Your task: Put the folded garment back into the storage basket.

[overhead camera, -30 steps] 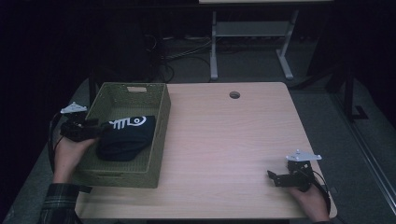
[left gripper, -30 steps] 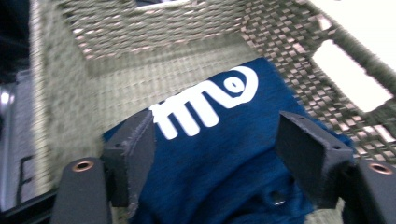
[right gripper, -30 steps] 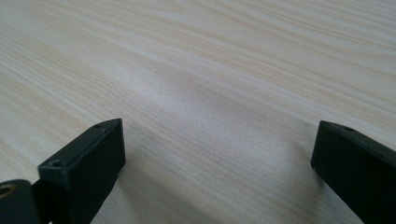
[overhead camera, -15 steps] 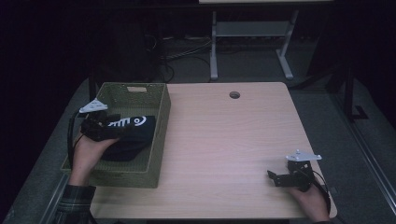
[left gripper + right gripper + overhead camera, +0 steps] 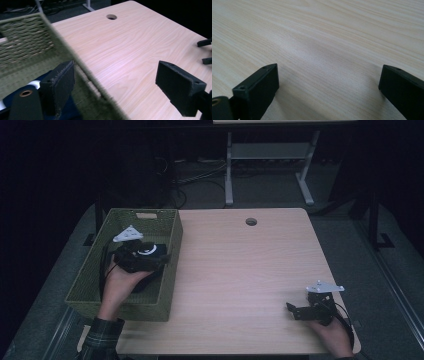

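Observation:
A green woven basket (image 5: 125, 307) stands on the left of the wooden table (image 5: 240, 270). A dark navy cloth with white print (image 5: 149, 251) lies inside it, partly hidden by my left hand. My left gripper (image 5: 165, 259) hovers over the basket's right wall. In the left gripper view its jaws (image 5: 117, 75) straddle the basket rim (image 5: 82, 67), one over the navy cloth (image 5: 75, 112), one over the table. They have just been opening and press on nothing. My right gripper (image 5: 295, 311) rests open near the front right corner, with bare wood between its jaws (image 5: 329, 82).
A round cable hole (image 5: 251, 222) sits near the table's far edge. Behind the table a white desk frame (image 5: 229, 170) and cables stand on the dark floor. My right gripper's jaw tips (image 5: 205, 50) show at the edge of the left gripper view.
My left hand has moved right across the basket, from its left rim to over its right wall, and its jaws have widened. The right hand has stayed still.

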Motion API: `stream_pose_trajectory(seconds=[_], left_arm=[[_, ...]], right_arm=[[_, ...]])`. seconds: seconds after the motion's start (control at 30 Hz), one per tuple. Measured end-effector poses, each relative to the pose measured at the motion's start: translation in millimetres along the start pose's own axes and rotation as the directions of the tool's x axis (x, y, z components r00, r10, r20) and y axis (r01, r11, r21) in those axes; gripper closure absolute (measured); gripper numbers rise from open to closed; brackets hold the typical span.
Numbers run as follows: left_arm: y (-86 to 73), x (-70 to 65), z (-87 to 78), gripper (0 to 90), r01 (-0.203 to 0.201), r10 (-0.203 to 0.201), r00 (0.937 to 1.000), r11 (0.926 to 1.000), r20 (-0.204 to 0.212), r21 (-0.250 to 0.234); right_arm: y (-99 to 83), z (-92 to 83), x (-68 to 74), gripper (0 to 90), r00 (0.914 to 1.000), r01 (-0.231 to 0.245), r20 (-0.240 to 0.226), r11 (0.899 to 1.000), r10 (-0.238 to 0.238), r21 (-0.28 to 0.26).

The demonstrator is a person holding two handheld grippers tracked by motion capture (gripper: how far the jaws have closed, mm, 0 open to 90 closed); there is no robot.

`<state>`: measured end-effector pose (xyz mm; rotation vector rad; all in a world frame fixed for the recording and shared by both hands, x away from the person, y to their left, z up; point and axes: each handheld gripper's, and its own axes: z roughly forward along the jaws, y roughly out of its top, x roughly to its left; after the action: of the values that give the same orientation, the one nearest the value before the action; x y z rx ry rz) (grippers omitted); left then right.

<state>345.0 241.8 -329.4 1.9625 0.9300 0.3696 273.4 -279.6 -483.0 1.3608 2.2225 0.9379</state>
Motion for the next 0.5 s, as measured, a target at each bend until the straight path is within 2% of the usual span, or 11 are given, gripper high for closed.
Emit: stream_pose_trajectory(seconds=[0.03, 0.07, 0.27, 0.3, 0.33, 0.37, 0.47, 0.5], left_arm=[[1.2, -6.8, 6.2, 14.7, -0.007, 0.007, 0.9998, 1.0, 0.017, 0.001], [1.2, -6.8, 6.2, 14.7, -0.007, 0.007, 0.9998, 1.0, 0.017, 0.001], [3.7, -28.7, 25.4, 14.7, -0.036, 0.035, 0.9975, 0.9993, 0.062, 0.01], [4.7, -35.9, 30.4, 14.7, -0.047, 0.046, 0.9964, 0.9989, 0.071, 0.009], [4.7, -35.9, 30.4, 14.7, -0.047, 0.046, 0.9964, 0.9989, 0.071, 0.009], [5.4, -43.1, 35.3, 14.7, -0.053, 0.052, 0.995, 0.9986, 0.086, 0.007], [5.9, -49.9, 40.0, 14.7, -0.062, 0.061, 0.9934, 0.9981, 0.097, 0.005], [5.5, -57.8, 45.7, 14.7, -0.073, 0.072, 0.992, 0.9973, 0.104, 0.005]], right_arm=[[0.0, 0.0, -0.1, 2.5, 1.0, 0.002, 0.0, 1.0, -0.002, 0.0], [0.0, 0.0, -0.1, 2.5, 1.0, 0.002, 0.0, 1.0, -0.002, 0.0], [0.0, 0.0, -0.1, 2.5, 1.0, 0.002, 0.0, 1.0, -0.002, 0.0], [0.0, 0.0, -0.1, 2.5, 1.0, 0.002, 0.0, 1.0, -0.002, 0.0], [0.0, 0.0, -0.1, 2.5, 1.0, 0.002, 0.0, 1.0, -0.002, 0.0], [0.0, 0.0, -0.1, 2.5, 1.0, 0.002, 0.0, 1.0, -0.002, 0.0], [0.0, 0.0, -0.1, 2.5, 1.0, 0.002, 0.0, 1.0, -0.002, 0.0], [0.0, 0.0, -0.1, 2.5, 1.0, 0.001, 0.0, 1.0, -0.001, 0.001]])
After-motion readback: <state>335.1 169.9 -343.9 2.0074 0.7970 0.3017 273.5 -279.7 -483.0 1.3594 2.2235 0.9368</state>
